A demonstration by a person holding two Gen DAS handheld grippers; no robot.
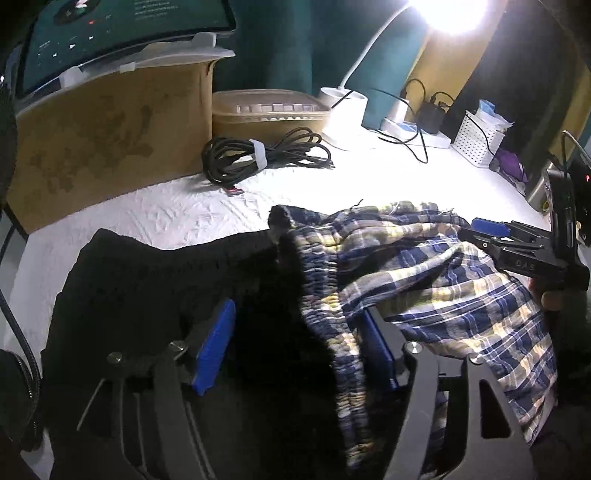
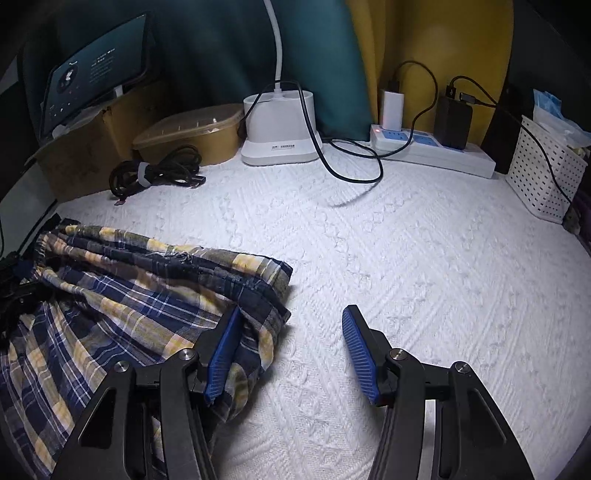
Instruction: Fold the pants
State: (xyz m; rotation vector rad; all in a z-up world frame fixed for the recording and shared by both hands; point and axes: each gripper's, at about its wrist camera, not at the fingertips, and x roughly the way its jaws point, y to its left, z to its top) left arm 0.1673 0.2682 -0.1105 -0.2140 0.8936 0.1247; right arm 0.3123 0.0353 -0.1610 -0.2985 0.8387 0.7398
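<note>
Blue-yellow plaid pants, bunched, elastic waistband crumpled, lying on white textured cover

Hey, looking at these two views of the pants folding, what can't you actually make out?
- Left wrist view: the dark cloth is too black to tell what it is.
- Left wrist view: lamp glare hides its head.
- Both views: the plaid pants run off the bottom edge.
- Right wrist view: screen text too small to read.

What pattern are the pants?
Plaid pants: navy, yellow and white checks, clearest in the right wrist view.
</note>
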